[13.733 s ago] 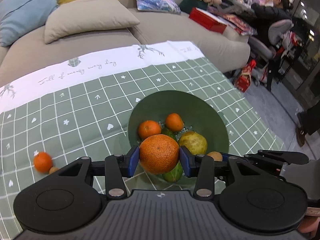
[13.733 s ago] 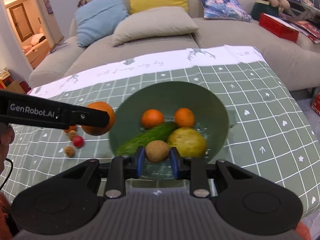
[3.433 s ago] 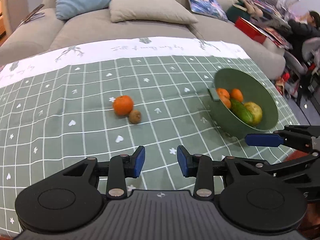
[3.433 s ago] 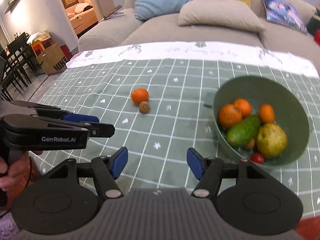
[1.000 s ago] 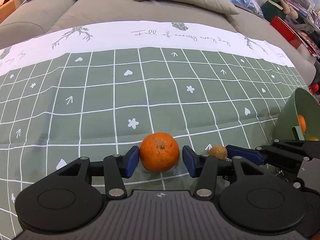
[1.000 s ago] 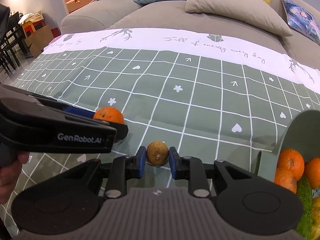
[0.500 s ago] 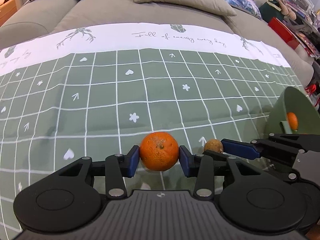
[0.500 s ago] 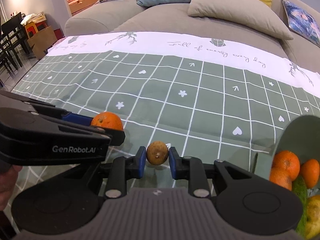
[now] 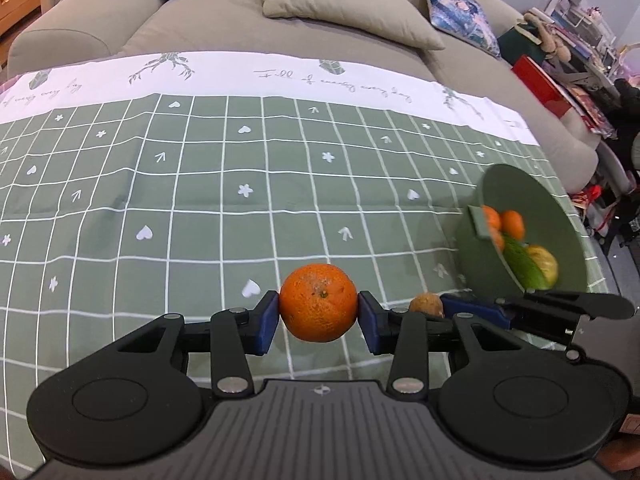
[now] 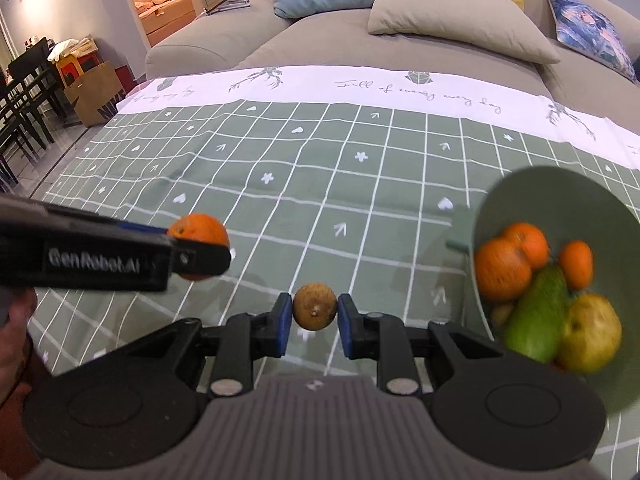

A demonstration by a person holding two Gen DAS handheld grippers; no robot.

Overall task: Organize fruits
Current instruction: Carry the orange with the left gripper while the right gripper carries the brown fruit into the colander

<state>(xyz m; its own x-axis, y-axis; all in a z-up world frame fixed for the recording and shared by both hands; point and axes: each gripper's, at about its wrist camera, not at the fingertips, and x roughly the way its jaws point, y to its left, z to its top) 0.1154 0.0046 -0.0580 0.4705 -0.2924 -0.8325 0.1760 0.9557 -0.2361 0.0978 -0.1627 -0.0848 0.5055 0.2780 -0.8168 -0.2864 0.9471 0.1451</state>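
Now that both fruits have left the counter [image 9: 200, 240], the left hand-held gripper [image 9: 318, 316] grasps the orange [image 9: 318, 308], the right hand-held gripper [image 10: 314, 322] the small brown fruit [image 10: 314, 306], ready for the green bowl [image 10: 552, 184] at right.

Bowl [image 10: 520, 184] fruit motion-blurred, its right rim cut off, small brown fruit [image 9: 426, 305] half hidden behind hand-held gripper [image 9: 476, 312]

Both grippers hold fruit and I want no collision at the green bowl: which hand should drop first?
Right, probably. The right gripper, clamping the small brown round fruit, sits nearer the green bowl; the left gripper with the orange mandarin lies farther.
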